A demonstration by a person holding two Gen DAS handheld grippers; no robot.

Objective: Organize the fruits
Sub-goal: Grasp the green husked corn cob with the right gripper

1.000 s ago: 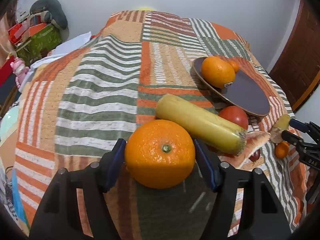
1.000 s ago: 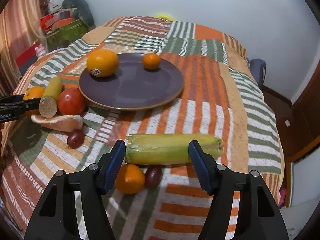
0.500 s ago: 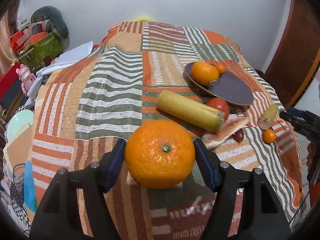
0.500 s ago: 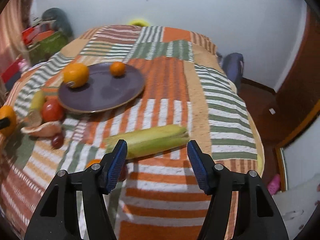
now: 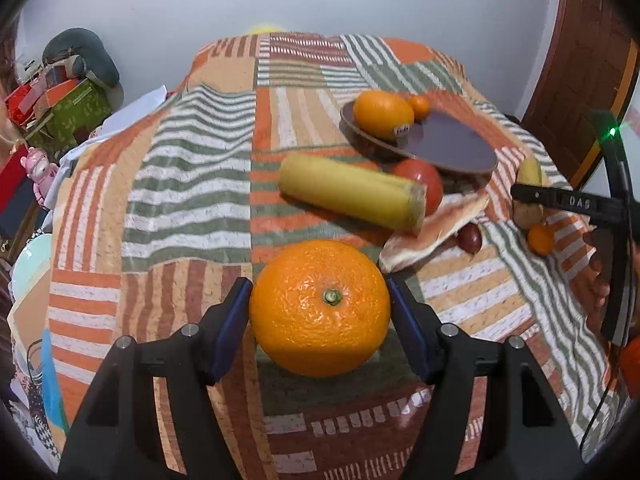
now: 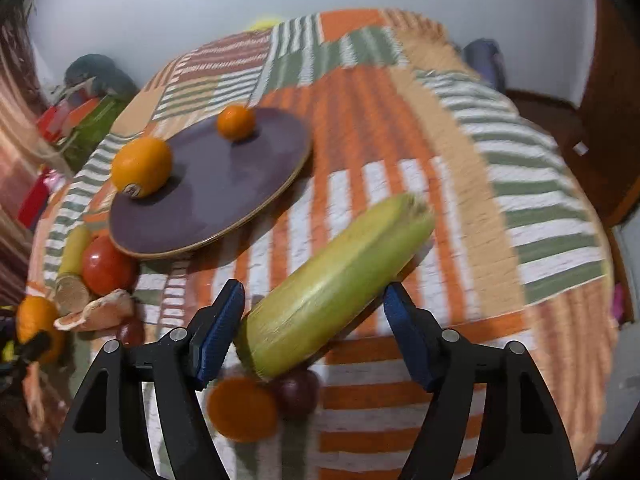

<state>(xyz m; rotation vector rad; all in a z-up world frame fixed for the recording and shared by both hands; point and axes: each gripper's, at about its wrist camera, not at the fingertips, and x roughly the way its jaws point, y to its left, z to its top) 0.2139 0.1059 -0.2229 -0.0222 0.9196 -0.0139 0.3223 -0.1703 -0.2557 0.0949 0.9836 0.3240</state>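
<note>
Left hand-held gripper (image 5: 320,312): clamped on large orange (image 5: 320,308)
Right hand-held gripper (image 6: 314,320): holding green corn cob (image 6: 336,296), tilted
Purple plate (image 6: 240,184): far left, bearing two oranges

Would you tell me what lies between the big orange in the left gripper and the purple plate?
In the left wrist view, a yellow corn cob and a red tomato lie between the big orange and the purple plate.

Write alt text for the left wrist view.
The left gripper clamps a large orange above a striped patchwork bedspread. Beyond lie a yellow corn cob, a tomato and a dark plate holding two oranges.
</note>
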